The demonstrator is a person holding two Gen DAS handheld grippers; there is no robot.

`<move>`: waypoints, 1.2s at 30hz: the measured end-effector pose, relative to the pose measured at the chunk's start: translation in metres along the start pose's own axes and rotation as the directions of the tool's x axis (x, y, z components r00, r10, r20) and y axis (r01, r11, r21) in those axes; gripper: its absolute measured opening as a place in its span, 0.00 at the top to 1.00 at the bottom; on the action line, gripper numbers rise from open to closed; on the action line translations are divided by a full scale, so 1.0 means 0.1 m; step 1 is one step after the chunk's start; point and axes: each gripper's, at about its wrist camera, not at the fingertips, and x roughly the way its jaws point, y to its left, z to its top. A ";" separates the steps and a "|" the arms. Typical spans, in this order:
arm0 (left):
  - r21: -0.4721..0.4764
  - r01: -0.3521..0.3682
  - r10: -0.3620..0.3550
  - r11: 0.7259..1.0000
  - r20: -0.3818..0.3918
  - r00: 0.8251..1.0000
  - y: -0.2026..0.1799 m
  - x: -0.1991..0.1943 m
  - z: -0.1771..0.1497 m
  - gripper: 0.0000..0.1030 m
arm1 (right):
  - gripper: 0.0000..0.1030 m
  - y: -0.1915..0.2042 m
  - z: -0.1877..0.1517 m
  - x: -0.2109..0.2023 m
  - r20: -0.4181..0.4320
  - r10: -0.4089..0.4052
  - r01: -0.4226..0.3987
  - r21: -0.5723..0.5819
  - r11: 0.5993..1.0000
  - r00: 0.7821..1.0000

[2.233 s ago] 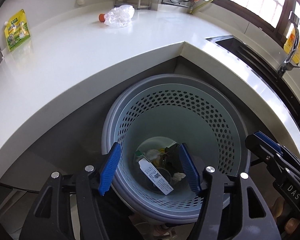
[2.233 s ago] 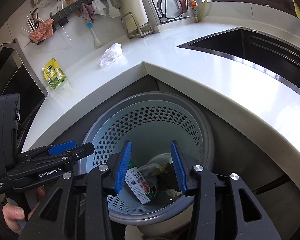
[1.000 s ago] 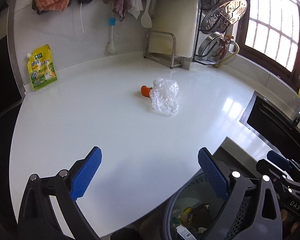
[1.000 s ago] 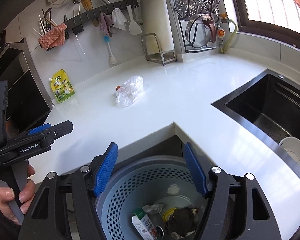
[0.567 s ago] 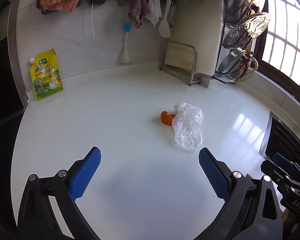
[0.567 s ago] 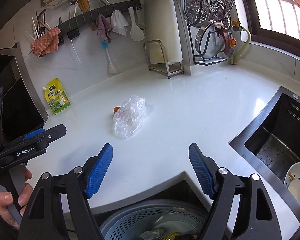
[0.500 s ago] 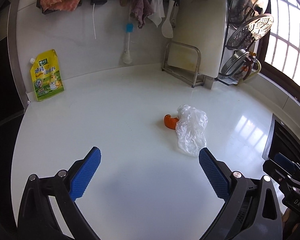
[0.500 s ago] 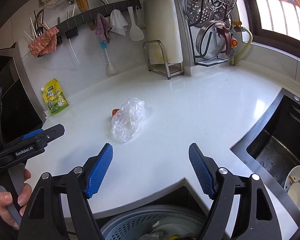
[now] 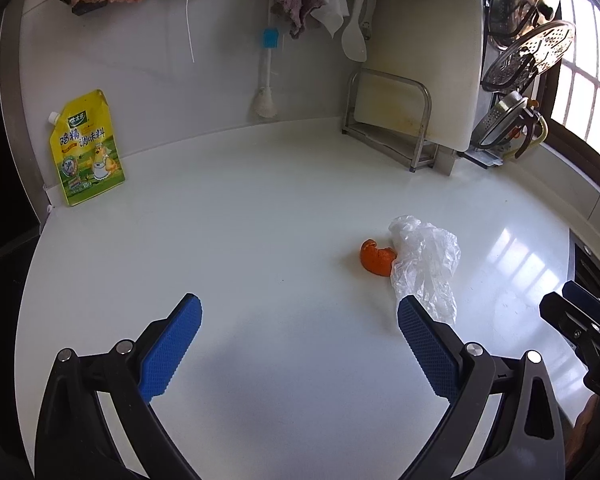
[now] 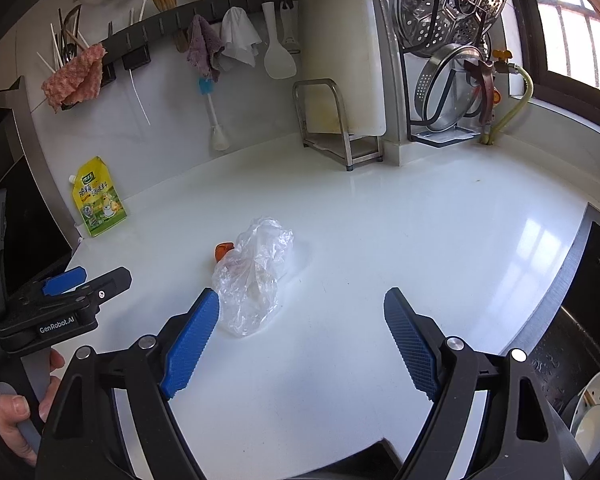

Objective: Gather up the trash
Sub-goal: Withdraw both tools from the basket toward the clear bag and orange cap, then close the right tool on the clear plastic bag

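A crumpled clear plastic bag (image 9: 424,264) (image 10: 254,276) lies on the white counter (image 9: 260,216) (image 10: 380,232), with a piece of orange peel (image 9: 375,258) (image 10: 223,250) touching its left side. My left gripper (image 9: 300,336) is open and empty; the bag's near end lies just beyond its right fingertip. My right gripper (image 10: 302,330) has its jaws opening, wide apart, with nothing between them; the bag sits just ahead of its left fingertip. In the right wrist view the left gripper (image 10: 66,286) shows at the left, held by a hand (image 10: 18,412).
A yellow seasoning pouch (image 9: 86,148) (image 10: 98,198) leans on the back wall. A cutting board in a metal stand (image 9: 416,80), a brush (image 9: 266,76), hanging cloths and steamer racks (image 10: 452,12) line the back. The dark sink (image 10: 580,340) holds a plate at the right.
Both grippers have moved forward from above the trash basket to over the counter, nearer the bag and peel. The basket has dropped out of view. The right jaws have spread wider.
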 end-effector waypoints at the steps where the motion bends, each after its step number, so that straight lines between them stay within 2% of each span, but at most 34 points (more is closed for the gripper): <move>1: -0.002 -0.003 0.003 1.000 -0.006 1.000 0.01 0.03 0.00 0.06 | 0.21 0.00 0.02 0.04 -0.005 0.006 -0.006 0.003 1.000 1.000; 13: -0.022 -0.018 0.018 1.000 -0.031 0.999 0.10 0.18 -0.02 0.06 | 0.21 0.13 0.20 0.44 -0.039 0.031 -0.032 -0.023 0.999 0.999; 26: -0.045 -0.025 0.023 0.999 -0.047 0.999 0.20 0.24 -0.04 0.06 | 0.21 0.35 0.27 1.07 -0.165 0.038 -0.052 -0.082 0.995 0.986; 32: -0.049 -0.029 0.026 0.998 -0.052 0.998 0.22 0.26 -0.02 0.06 | 0.22 0.39 0.30 1.27 -0.191 -0.001 -0.024 -0.126 0.992 0.982; 36: -0.058 -0.008 0.003 0.998 -0.073 0.997 0.21 0.28 0.00 0.06 | 0.25 0.41 0.32 1.32 -0.204 0.014 -0.049 -0.166 0.985 0.979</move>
